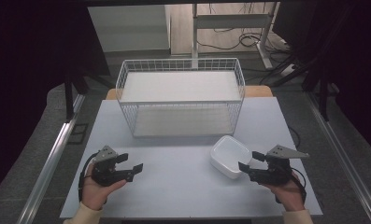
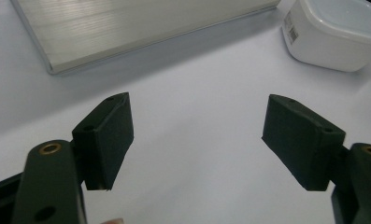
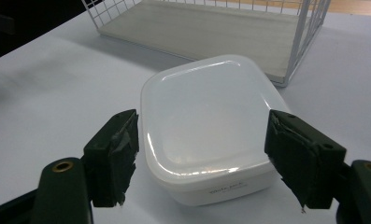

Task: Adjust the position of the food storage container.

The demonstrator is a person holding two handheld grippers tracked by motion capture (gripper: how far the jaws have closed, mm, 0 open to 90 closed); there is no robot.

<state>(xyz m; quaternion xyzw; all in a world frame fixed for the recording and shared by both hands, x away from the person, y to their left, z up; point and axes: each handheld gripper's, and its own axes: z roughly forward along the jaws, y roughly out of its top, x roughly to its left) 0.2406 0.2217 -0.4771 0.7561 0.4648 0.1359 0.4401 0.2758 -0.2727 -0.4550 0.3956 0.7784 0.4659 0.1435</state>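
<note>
Box (image 1: 229,156), white and lidded, sits on the worktop (image 1: 174,186) right of centre; right claw (image 1: 249,164) gapes just beside it, left claw (image 1: 130,166) gapes empty.

Container (image 1: 229,156) on table (image 1: 174,186), wire rack (image 1: 181,95) behind it

Bare table (image 1: 174,172) lies between wire basket (image 1: 181,95) and lidded container (image 1: 230,156).
</note>
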